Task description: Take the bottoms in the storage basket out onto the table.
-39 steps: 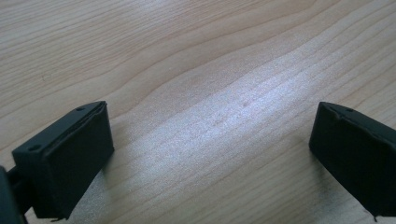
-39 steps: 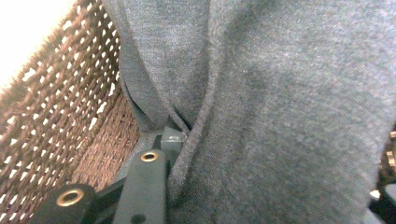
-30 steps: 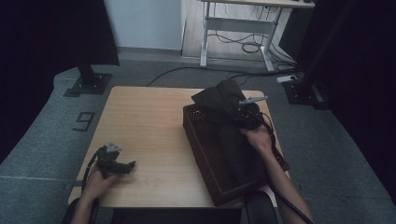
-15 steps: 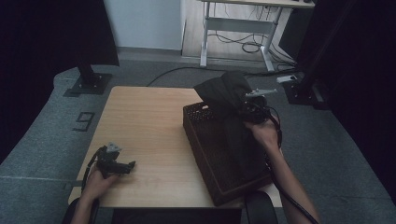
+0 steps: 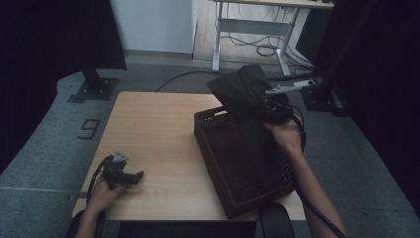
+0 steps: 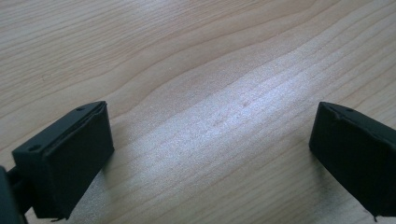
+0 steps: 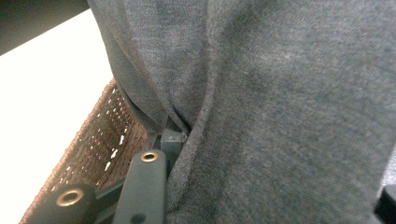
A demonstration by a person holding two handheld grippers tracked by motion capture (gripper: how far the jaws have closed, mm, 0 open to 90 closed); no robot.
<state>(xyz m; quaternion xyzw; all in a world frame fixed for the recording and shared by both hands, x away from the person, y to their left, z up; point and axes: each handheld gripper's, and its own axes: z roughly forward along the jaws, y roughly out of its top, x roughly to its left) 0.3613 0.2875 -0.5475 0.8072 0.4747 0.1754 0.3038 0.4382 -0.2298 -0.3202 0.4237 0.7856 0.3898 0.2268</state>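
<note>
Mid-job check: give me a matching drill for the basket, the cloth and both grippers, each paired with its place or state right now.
Things:
1. dark grey cloth
2. wicker basket
3. left gripper
4. right gripper

States:
A. open, low at the table's near left part
B. stands on the table's right side
C. hangs, partly raised out of the basket
D. shut on fabric, above the basket's far end

Pairs: 1-C, 2-B, 3-A, 4-D
</note>
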